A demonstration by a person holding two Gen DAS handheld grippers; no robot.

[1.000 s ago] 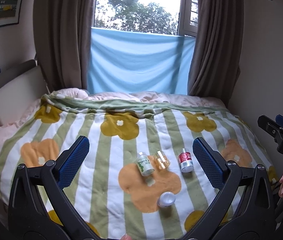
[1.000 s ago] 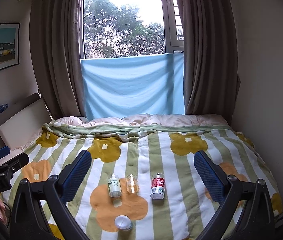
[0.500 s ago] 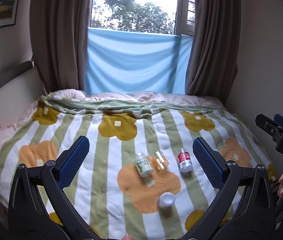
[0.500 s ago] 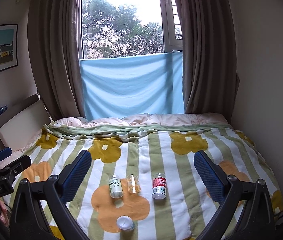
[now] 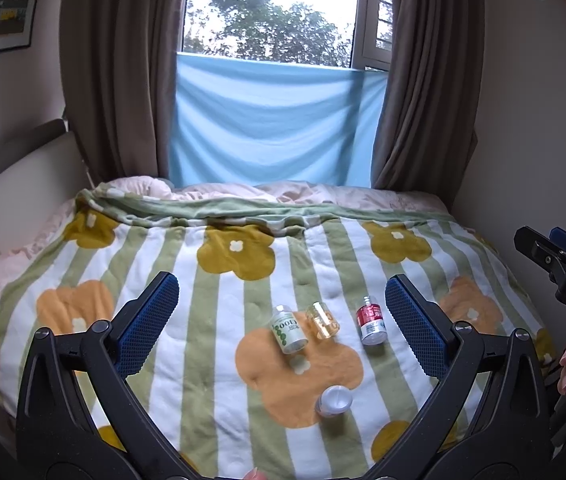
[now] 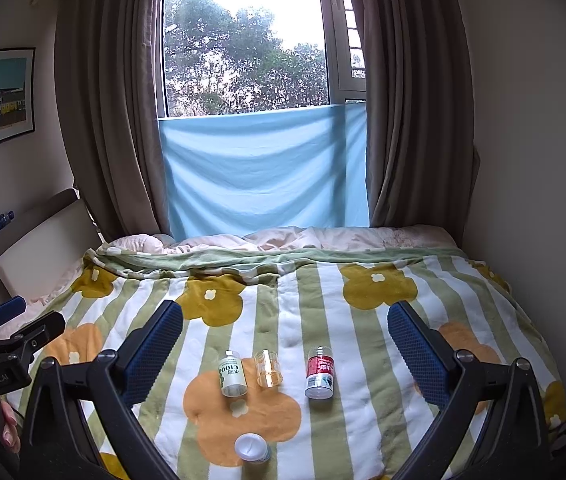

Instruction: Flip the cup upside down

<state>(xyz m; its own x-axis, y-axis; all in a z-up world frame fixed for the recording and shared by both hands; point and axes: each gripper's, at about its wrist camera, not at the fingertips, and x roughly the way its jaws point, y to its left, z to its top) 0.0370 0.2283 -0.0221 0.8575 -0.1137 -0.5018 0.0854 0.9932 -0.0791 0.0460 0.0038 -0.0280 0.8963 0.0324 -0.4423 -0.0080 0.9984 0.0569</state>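
A small clear amber-tinted cup (image 5: 323,321) (image 6: 268,368) lies on the flowered quilt between two bottles. My left gripper (image 5: 282,312) is open, held well above and short of the cup, nothing between its blue pads. My right gripper (image 6: 285,342) is open too, likewise back from the cup and empty. Each gripper shows at the edge of the other's view, held by a hand.
A green-labelled bottle (image 5: 288,332) (image 6: 233,376) lies left of the cup, a red-labelled bottle (image 5: 371,325) (image 6: 320,372) to its right. A white-lidded jar (image 5: 333,400) (image 6: 252,449) sits nearer me. The striped quilt (image 5: 219,344) covers the bed; the wall is at right, the headboard (image 6: 39,240) at left.
Both views have shifted slightly, with the objects drifting a little in frame. Both grippers stay open and the cup has not moved.
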